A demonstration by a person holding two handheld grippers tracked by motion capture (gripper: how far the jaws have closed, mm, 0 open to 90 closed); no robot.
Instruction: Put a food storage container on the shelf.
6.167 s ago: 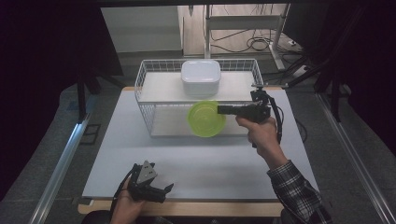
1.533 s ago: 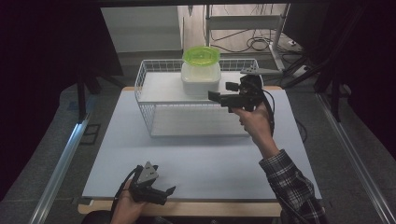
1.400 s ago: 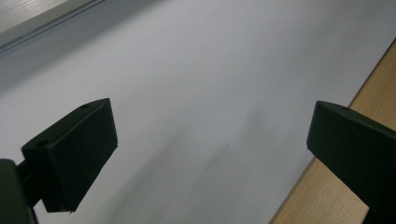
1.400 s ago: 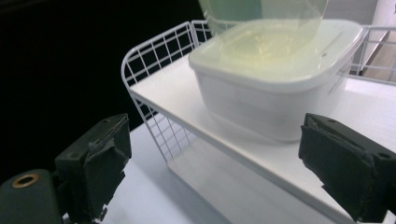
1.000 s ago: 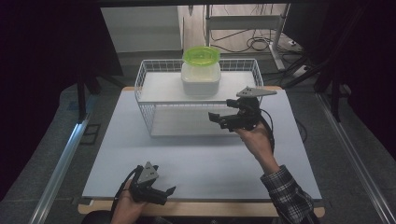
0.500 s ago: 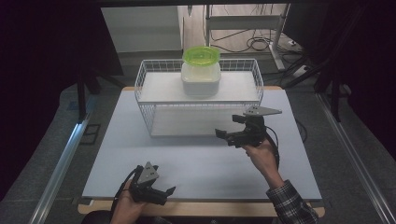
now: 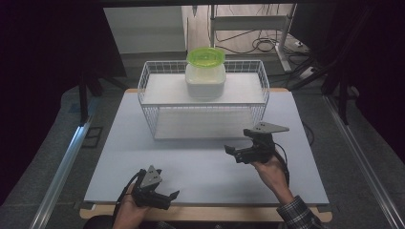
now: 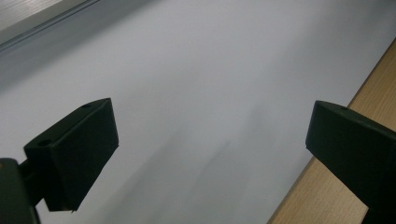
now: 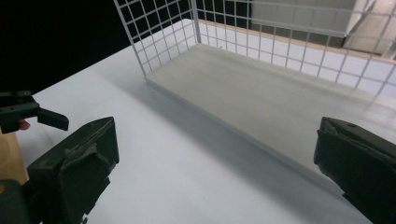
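The right gripper [image 7: 237, 155] is spread wide, empty. Ahead of it, atop the white wire basket [image 7: 157, 90], a translucent white plastic tub [image 7: 205, 85] carries a lime-green round lid [image 7: 206, 56]. The lid looks light, stiff and slick, best pinched at its rim.

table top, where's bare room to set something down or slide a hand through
Widest free patch: the white mat between the wire basket's front and the near edge, bordered by the left tool and right tool. Narrow strips flank the basket. Crowded: the basket's upper shelf, where the white container with the green lid sits.

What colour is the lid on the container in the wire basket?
Bright lime green; the lid shows best in the high view.
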